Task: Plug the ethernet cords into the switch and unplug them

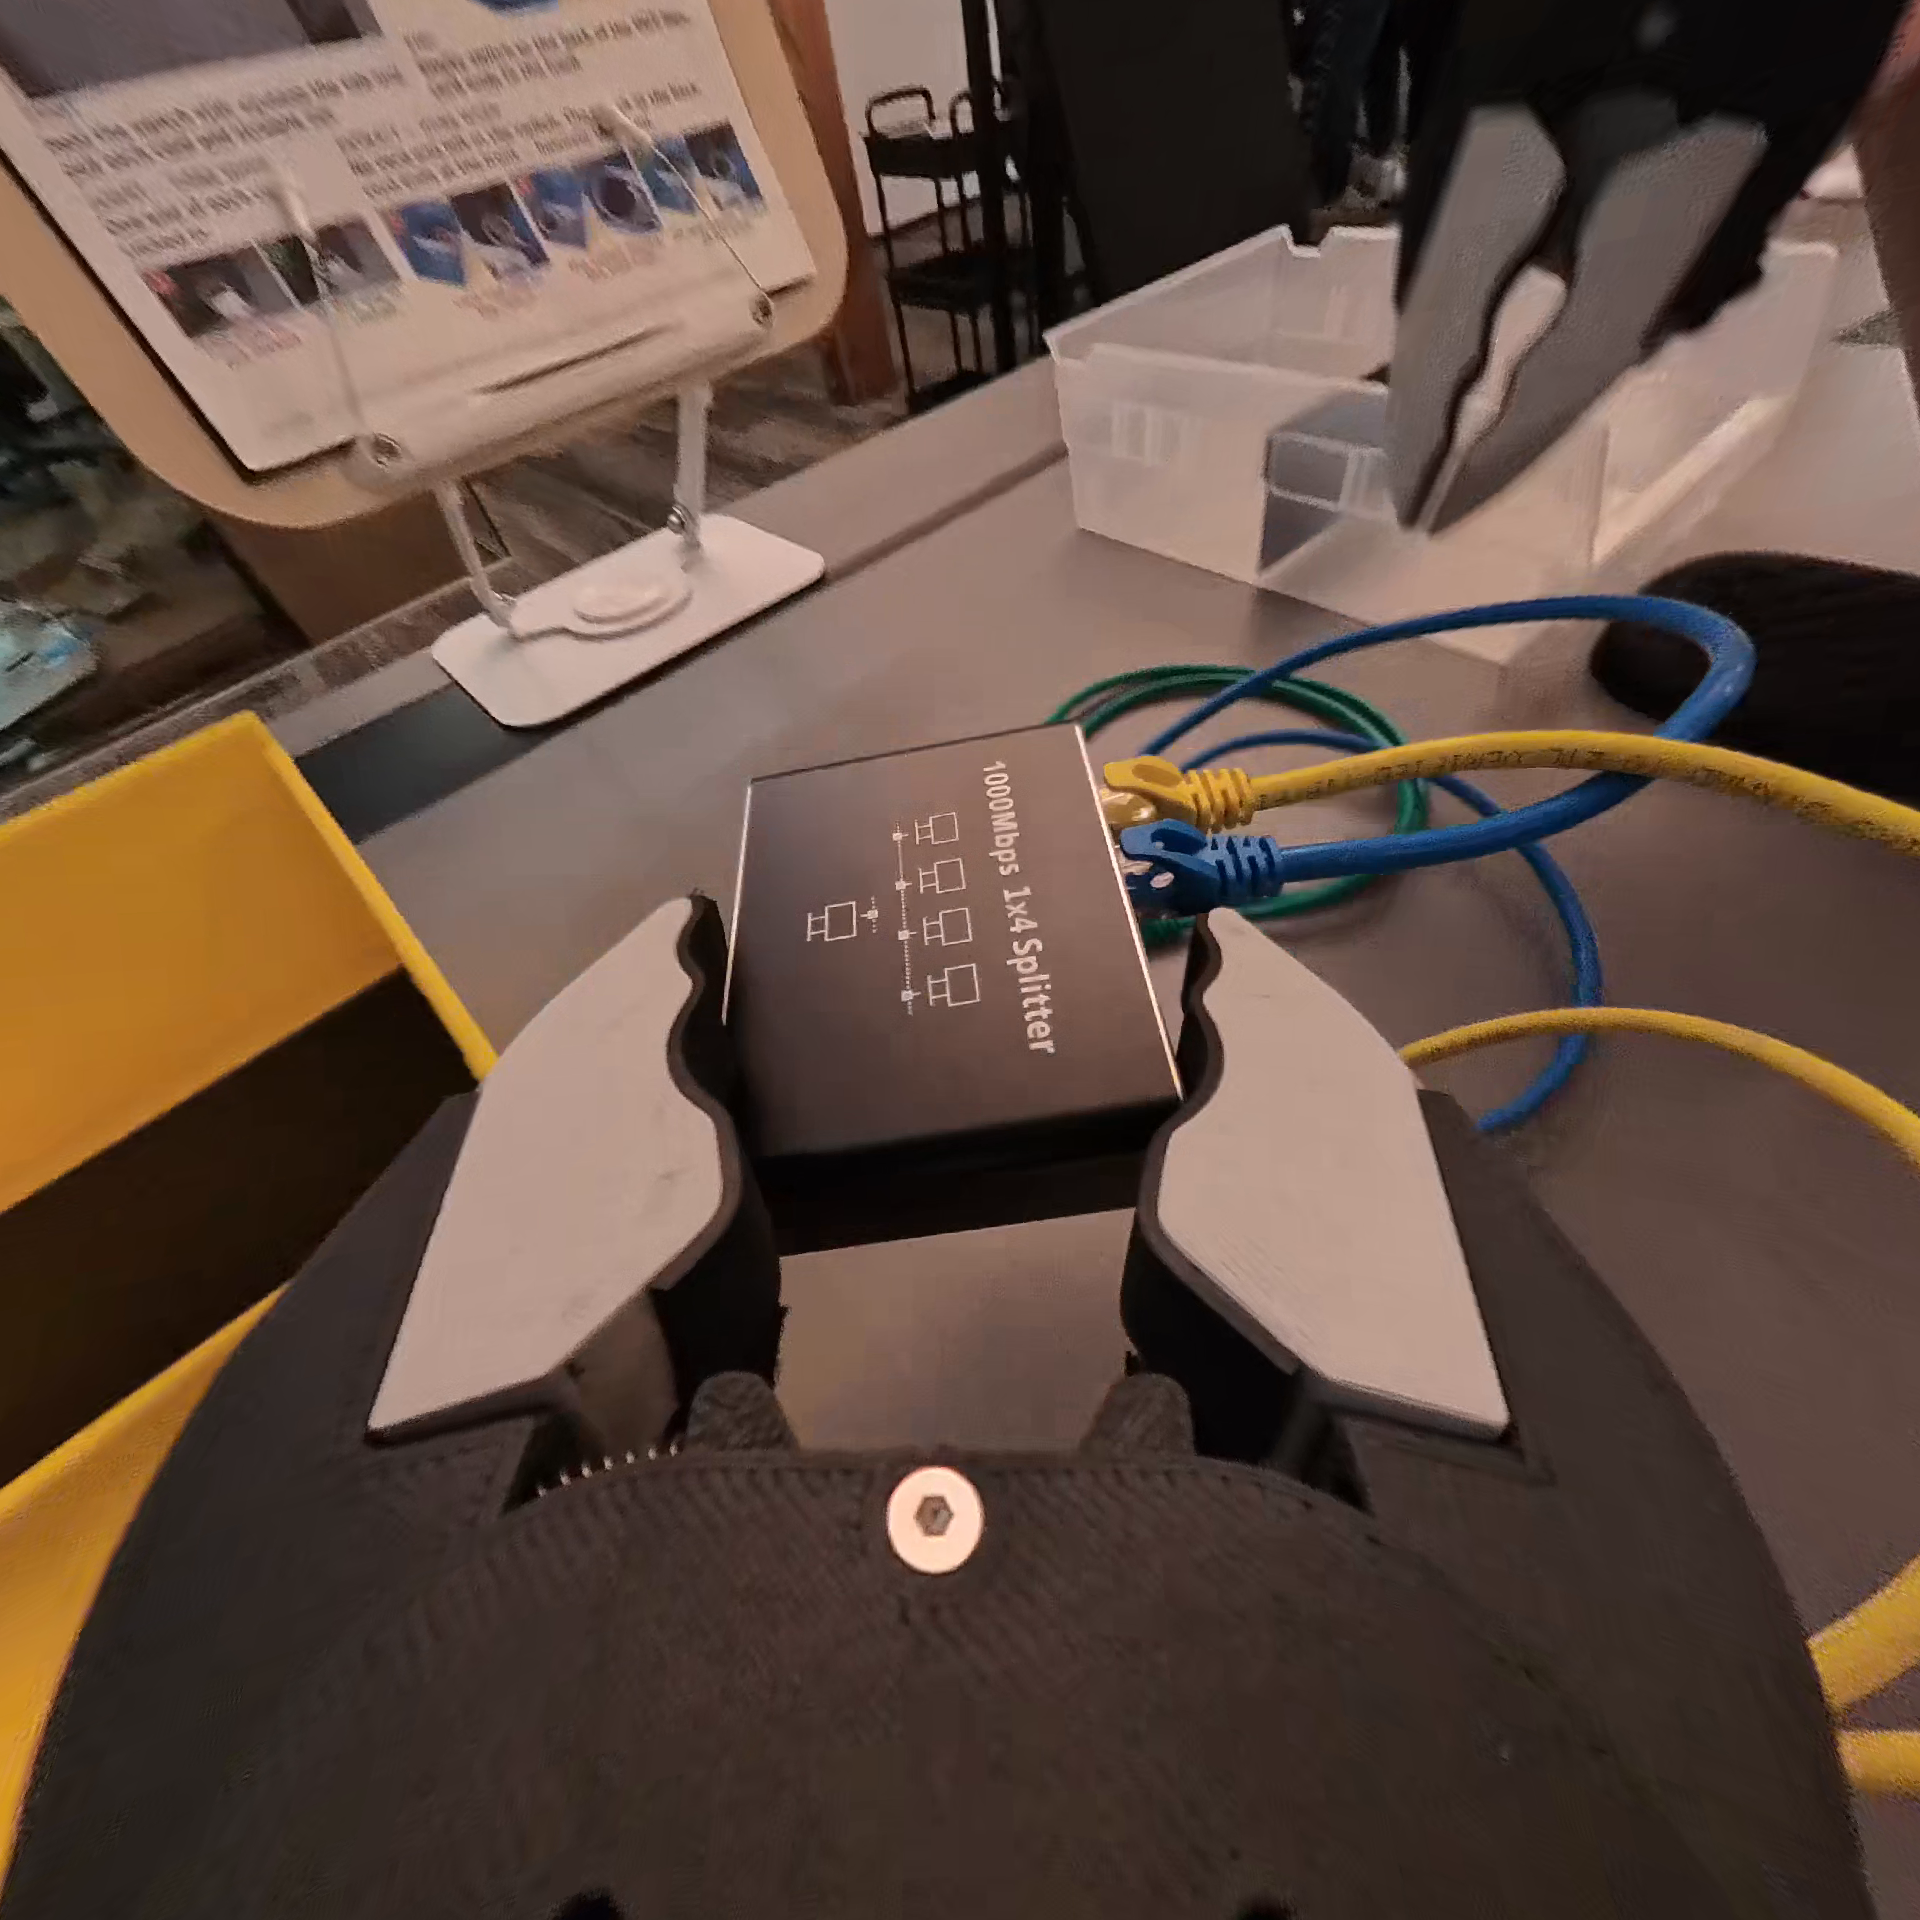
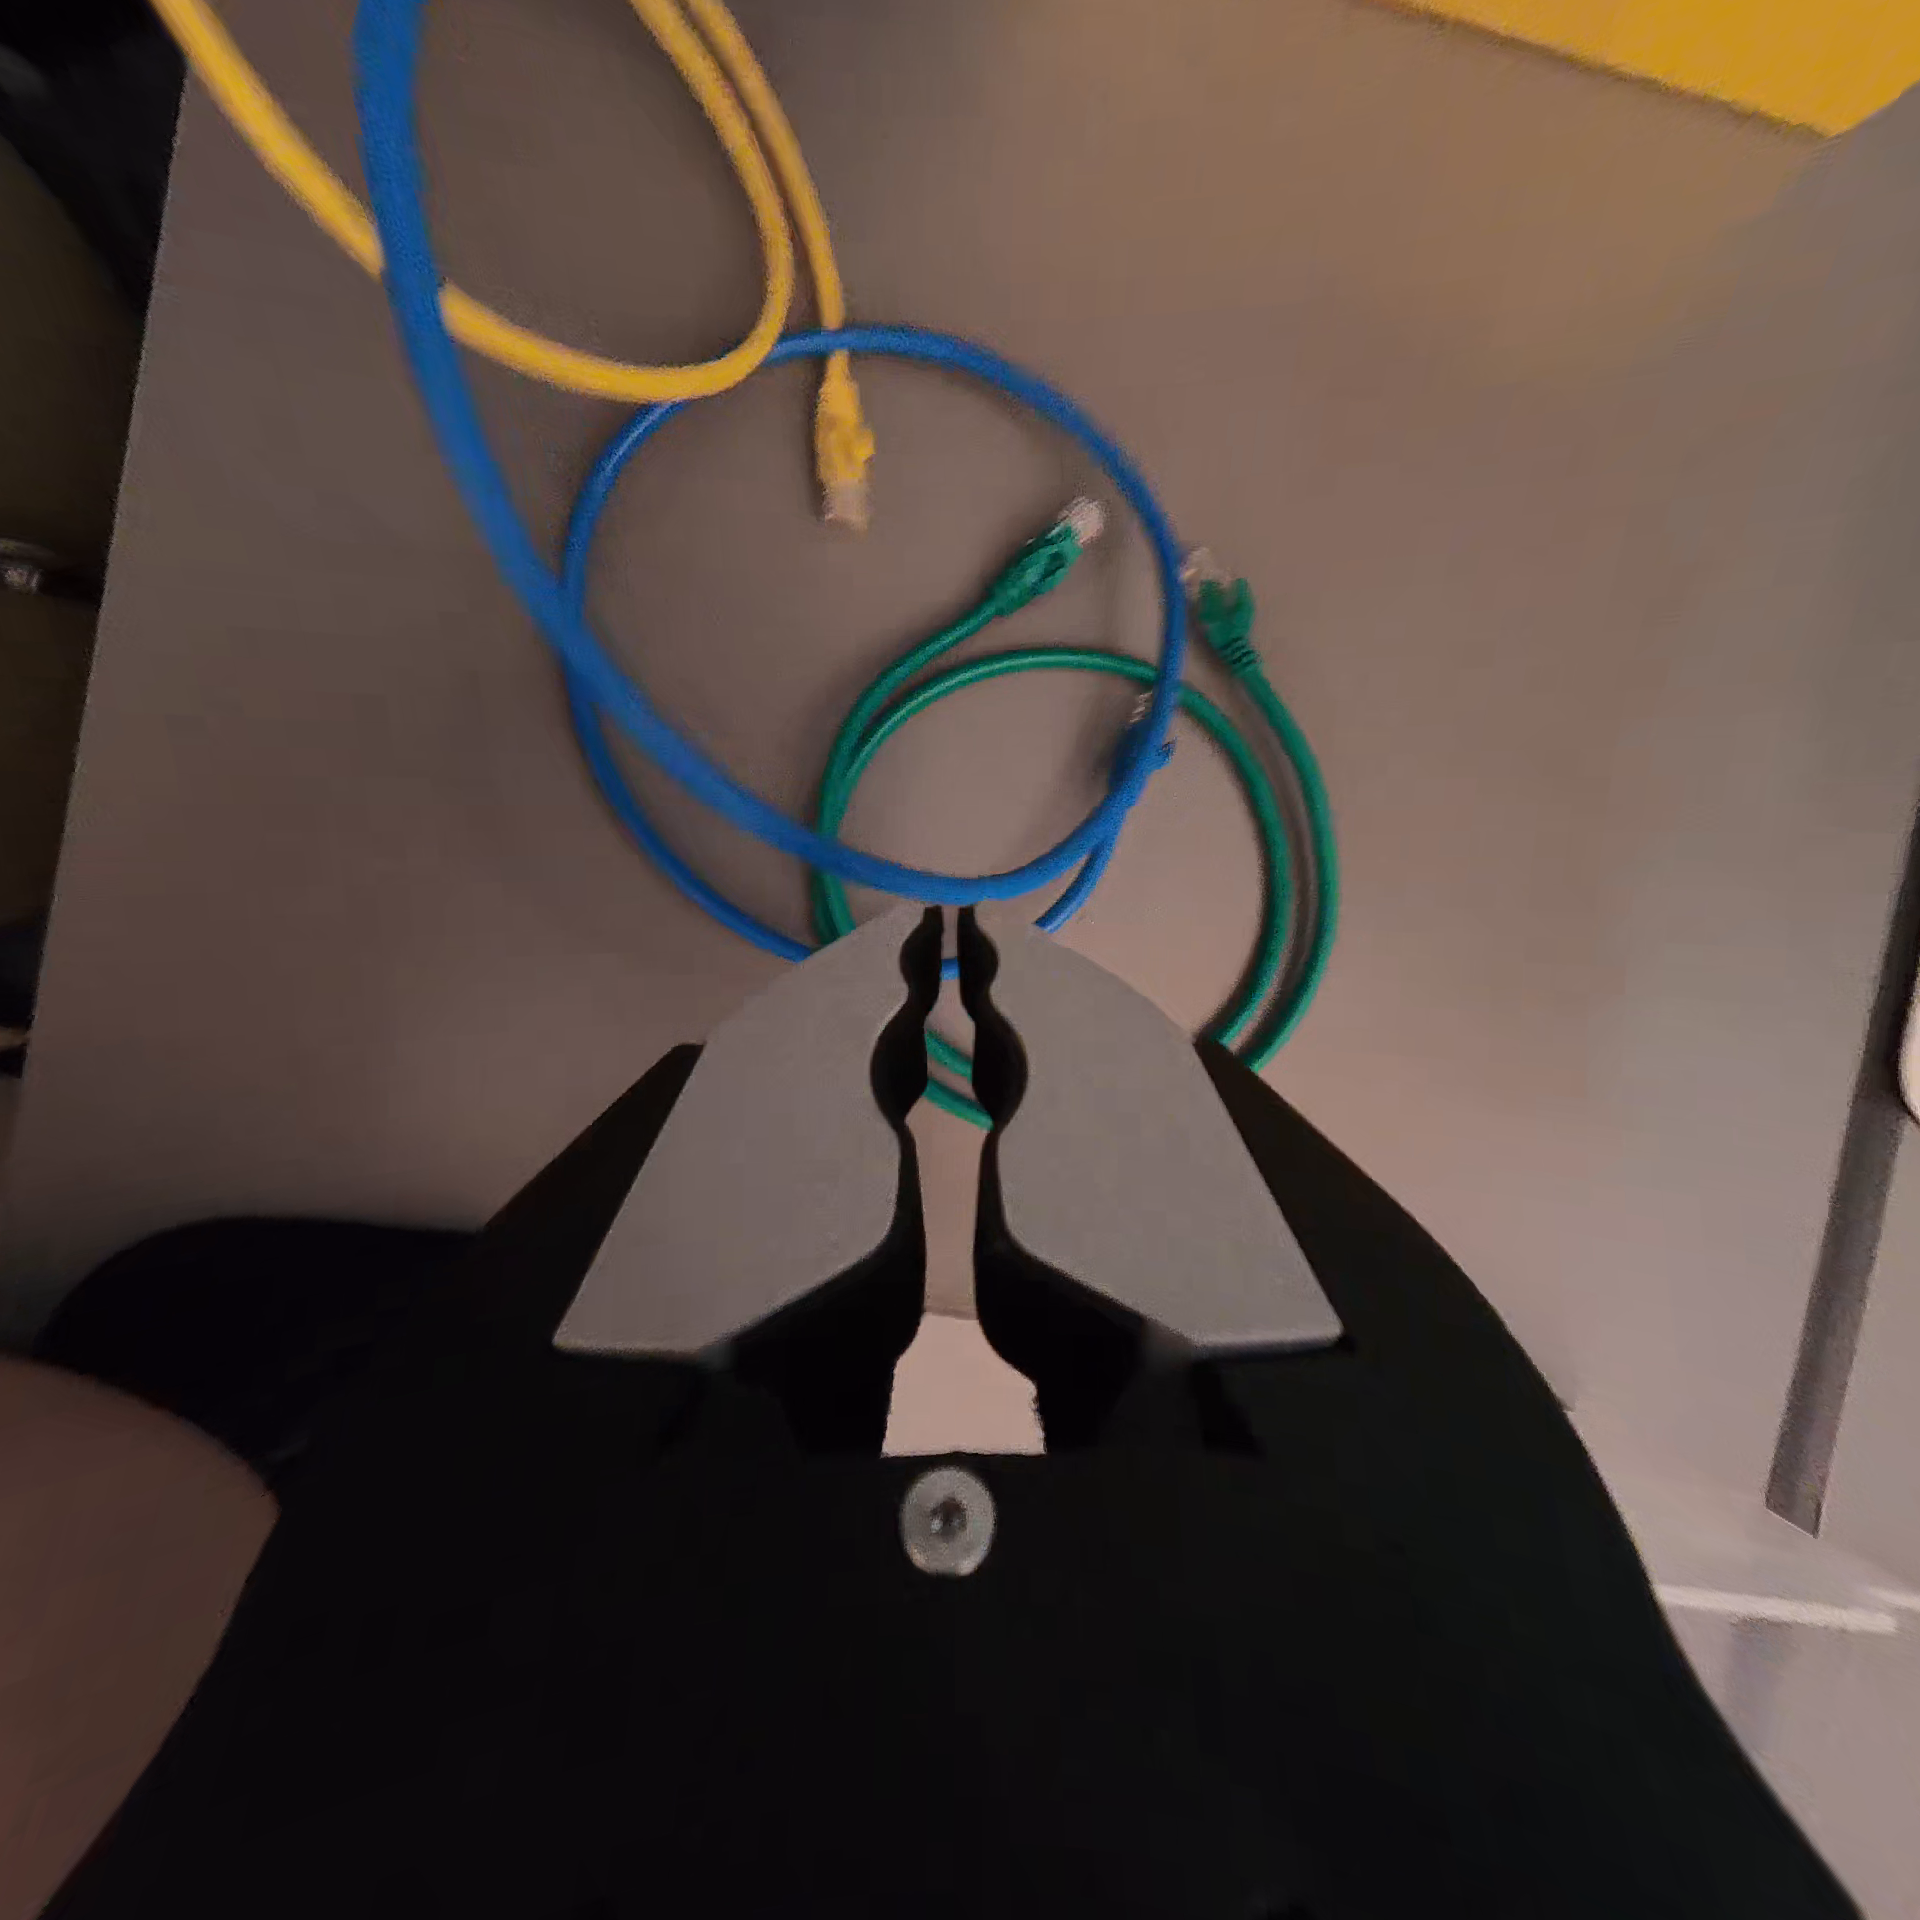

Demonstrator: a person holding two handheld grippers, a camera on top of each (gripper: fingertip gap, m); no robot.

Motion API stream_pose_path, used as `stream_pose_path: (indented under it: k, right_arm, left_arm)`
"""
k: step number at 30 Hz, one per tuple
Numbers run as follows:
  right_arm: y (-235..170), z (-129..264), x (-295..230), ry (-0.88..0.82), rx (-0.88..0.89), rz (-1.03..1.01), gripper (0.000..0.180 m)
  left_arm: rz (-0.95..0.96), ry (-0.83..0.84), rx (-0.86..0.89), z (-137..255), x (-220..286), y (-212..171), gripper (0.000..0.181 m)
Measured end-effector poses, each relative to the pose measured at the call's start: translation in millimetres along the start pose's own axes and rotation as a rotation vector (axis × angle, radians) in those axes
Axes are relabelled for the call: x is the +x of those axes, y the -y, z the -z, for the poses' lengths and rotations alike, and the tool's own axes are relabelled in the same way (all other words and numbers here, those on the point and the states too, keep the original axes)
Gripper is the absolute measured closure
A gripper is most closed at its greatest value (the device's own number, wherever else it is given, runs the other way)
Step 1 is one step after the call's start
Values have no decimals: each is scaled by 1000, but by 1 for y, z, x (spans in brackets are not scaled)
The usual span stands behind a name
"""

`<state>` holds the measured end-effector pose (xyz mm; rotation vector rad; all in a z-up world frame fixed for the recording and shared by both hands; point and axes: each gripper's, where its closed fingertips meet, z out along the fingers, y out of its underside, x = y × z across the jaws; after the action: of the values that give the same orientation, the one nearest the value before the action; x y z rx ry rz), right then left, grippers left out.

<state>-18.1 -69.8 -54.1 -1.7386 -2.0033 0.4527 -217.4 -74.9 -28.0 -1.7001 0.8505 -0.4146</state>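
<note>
1. Three ethernet cords lie on the grey table (image 1: 644,810): yellow cord (image 1: 1455,774), blue cord (image 1: 1382,854), green cord (image 2: 1288,831).
2. Two are plugged into the one black switch (image 1: 935,935); both green ends lie loose.
3. Nearby stand a clear bin (image 1: 1174,436), a sign stand (image 1: 623,613) and a yellow box (image 1: 177,935).
4. The left gripper (image 1: 951,925) clamps the switch by its sides.
5. The right gripper (image 2: 950,914), nearly clenched and empty, hangs above the cord loops.
</note>
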Motion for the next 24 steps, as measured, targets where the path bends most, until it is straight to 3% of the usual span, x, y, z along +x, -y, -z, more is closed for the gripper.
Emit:
stream_pose_path:
  k: [4, 10, 14, 18, 20, 22, 24]
  right_arm:
    - [20, -6, 47, -208, 117, -71, 168]
    - [22, -90, 80, -300, -14, -175, 152]
    - [10, -121, 94, -344, -52, -158, 142]
    - [17, -138, 90, -215, 25, -193, 143]
    - [21, -143, 84, -109, 69, -233, 156]
    - [21, -144, 84, -46, 92, -292, 157]
    - [13, -139, 89, -83, 41, -269, 160]
  left_arm:
    - [-65, -66, -27, -2, 21, -14, 97]
    - [-122, -137, -133, -24, 51, -49, 97]
    - [-98, -167, -167, -34, 60, -63, 97]
    - [-109, -188, -179, -39, 66, -63, 97]
    - [-101, -189, -185, -42, 65, -63, 97]
    - [-96, -175, -192, -45, 63, -64, 97]
    - [-81, -150, -197, -48, 58, -65, 97]
